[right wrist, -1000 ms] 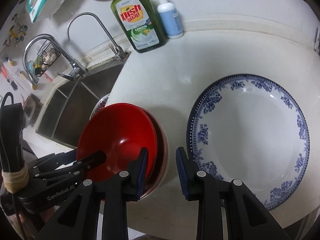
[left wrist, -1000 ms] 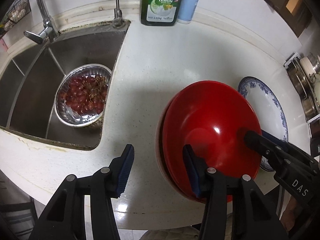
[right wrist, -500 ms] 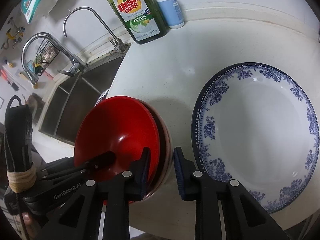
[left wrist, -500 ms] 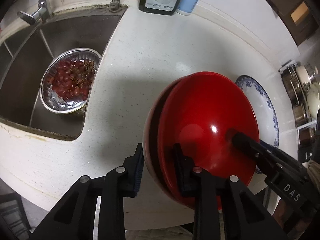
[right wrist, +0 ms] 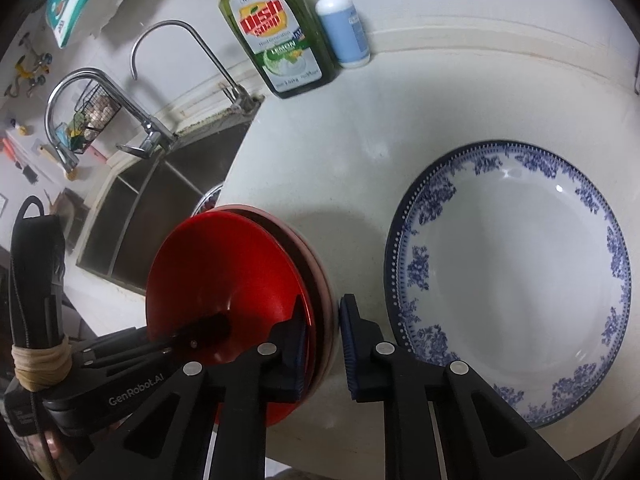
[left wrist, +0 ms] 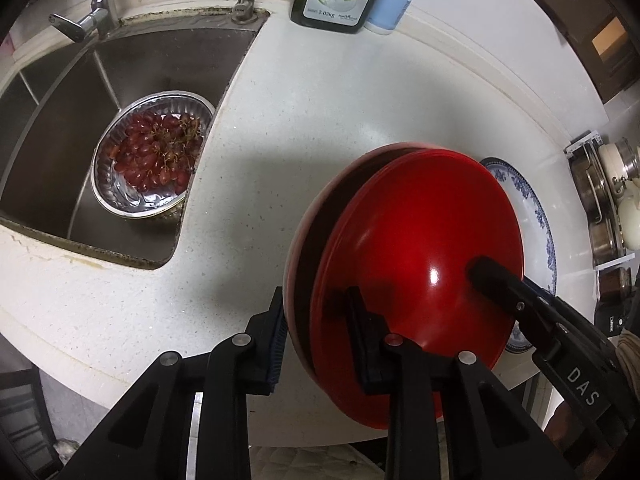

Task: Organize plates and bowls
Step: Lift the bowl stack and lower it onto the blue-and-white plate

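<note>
A red bowl (left wrist: 420, 240) (right wrist: 224, 264) sits nested in a second bowl with a pale pink outside, on the white counter. My left gripper (left wrist: 316, 304) is shut on the stack's near-left rim, with one pad outside and the other inside the red bowl. My right gripper (right wrist: 323, 308) straddles the opposite rim. Its jaws are closing, its left pad lies against the red inside, and a thin gap shows at the right pad. A blue-patterned white plate (right wrist: 520, 272) (left wrist: 536, 216) lies flat to the right of the bowls.
A steel sink (left wrist: 60, 120) on the left holds a metal bowl of red grapes (left wrist: 156, 160). A dish soap bottle (right wrist: 280, 36) and a pump bottle (right wrist: 342, 28) stand at the back wall, and a rack of pots (left wrist: 600, 208) at the far right. The counter's front edge is close.
The left jaws came together from wide apart onto the bowl stack's rim. The right jaws narrowed around the opposite rim. Neither hand has shifted much.
</note>
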Demonstrator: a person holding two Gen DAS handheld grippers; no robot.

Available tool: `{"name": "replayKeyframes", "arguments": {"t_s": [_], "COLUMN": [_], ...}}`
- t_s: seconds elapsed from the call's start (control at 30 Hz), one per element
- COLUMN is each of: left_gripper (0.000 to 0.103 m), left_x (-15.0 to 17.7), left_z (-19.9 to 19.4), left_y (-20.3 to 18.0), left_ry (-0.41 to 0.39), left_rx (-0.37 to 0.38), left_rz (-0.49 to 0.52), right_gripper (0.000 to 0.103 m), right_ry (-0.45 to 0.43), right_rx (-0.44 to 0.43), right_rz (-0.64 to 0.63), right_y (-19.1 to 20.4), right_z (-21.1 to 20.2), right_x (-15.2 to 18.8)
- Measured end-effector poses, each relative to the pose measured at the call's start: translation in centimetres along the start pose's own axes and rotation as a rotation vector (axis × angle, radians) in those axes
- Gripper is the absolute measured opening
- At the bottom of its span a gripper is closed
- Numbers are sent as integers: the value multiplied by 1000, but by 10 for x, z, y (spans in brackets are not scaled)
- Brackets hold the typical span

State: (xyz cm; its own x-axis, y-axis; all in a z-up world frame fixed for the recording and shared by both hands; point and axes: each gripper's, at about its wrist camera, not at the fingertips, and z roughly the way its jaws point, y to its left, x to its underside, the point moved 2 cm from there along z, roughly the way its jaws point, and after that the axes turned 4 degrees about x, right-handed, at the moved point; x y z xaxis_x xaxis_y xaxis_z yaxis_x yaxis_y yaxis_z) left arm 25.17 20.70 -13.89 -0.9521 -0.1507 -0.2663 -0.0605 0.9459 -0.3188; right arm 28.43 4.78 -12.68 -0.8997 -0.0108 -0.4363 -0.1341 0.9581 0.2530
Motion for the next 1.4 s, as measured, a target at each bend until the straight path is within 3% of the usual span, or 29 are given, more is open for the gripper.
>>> {"name": "replayKeyframes", "arguments": {"t_s": [0.3, 0.67, 1.07, 1.4], "left_gripper": [28, 27, 27, 27], "left_x": [0, -15, -27, -30], "left_z": [-16, -27, 7, 44], "left_y": [-16, -89, -165, -190], "left_ry": [-9, -48, 24, 107], "left_rx": [4, 52, 100, 91], "left_rz": [40, 164, 264, 266], "right_gripper": [17, 17, 17, 17], "right_ry": [-11, -58, -79, -23], "right_rx": [-15, 27, 122, 157], "right_rz": [74, 159, 297, 355], "right_y": [-11, -53, -131, -171], "right_z": [-14, -57, -82, -72], "right_x": [-3, -12, -10, -8]}}
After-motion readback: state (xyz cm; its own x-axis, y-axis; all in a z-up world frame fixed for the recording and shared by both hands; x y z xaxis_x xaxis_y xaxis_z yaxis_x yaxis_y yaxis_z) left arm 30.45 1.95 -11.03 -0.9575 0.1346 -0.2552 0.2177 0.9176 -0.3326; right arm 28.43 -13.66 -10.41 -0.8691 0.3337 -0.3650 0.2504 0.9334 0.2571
